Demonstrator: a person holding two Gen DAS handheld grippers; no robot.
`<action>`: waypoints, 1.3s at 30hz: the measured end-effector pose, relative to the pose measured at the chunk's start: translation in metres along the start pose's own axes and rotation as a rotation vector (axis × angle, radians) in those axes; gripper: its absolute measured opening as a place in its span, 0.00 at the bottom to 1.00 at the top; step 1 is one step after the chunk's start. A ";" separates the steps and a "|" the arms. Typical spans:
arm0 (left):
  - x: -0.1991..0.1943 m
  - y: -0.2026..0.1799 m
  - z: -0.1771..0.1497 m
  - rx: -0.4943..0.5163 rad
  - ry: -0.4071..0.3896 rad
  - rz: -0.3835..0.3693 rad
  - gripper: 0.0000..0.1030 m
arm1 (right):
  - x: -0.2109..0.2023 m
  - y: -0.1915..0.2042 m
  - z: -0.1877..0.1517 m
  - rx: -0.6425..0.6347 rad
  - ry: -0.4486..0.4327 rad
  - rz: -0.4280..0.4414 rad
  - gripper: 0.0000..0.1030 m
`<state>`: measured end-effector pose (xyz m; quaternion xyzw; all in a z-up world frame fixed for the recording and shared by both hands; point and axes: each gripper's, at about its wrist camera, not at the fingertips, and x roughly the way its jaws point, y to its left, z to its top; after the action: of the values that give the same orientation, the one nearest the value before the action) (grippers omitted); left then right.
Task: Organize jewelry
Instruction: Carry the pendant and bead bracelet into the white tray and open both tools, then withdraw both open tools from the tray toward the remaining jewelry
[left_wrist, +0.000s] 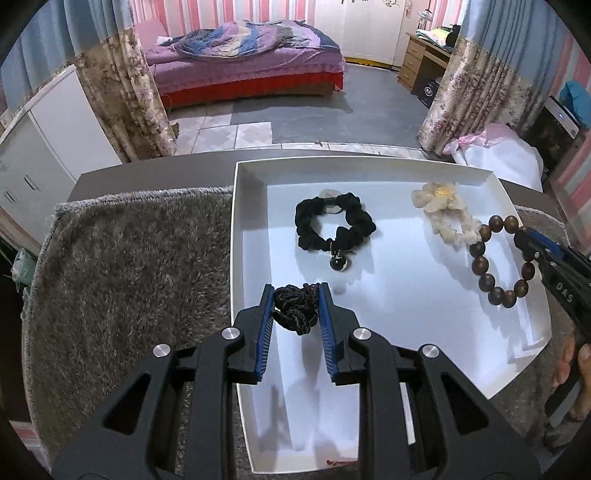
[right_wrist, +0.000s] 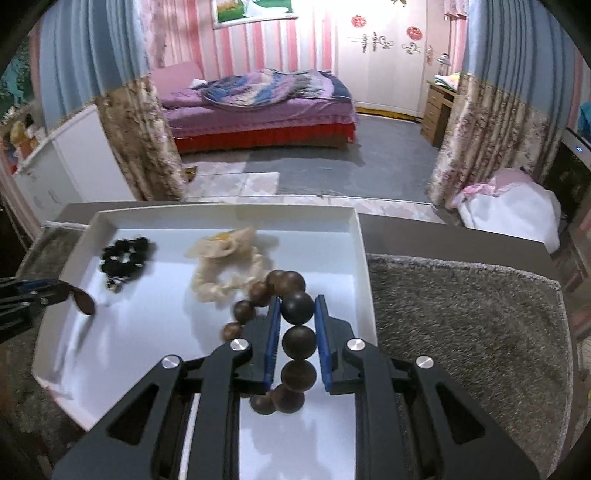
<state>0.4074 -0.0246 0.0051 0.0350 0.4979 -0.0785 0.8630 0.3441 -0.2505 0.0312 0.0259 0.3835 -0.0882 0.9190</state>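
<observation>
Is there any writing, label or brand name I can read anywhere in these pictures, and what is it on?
"DAS": pale letters on the black body of the right gripper, seen in the left wrist view; the letters run tilted, and more may be cut off.
Red round wall decorations and dark curly wall stickers on the white wardrobe: too blurred to read.
White emblem on the dark box under the wooden desk: too small to read.

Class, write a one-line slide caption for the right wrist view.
Right gripper clamps a wooden bead bracelet over a white tray holding a cream scrunchie and black scrunchie.
</observation>
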 end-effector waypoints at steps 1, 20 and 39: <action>0.001 0.000 0.001 -0.001 -0.005 0.011 0.22 | 0.003 0.000 -0.001 0.002 0.002 -0.020 0.18; 0.034 0.004 -0.002 -0.032 0.045 0.052 0.22 | 0.020 -0.001 -0.004 0.031 -0.031 -0.109 0.18; 0.011 -0.018 -0.008 0.034 -0.023 0.071 0.66 | -0.001 -0.002 0.002 0.038 -0.029 -0.015 0.45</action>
<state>0.4032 -0.0419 -0.0082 0.0661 0.4850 -0.0568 0.8702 0.3444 -0.2524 0.0330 0.0393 0.3686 -0.1029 0.9230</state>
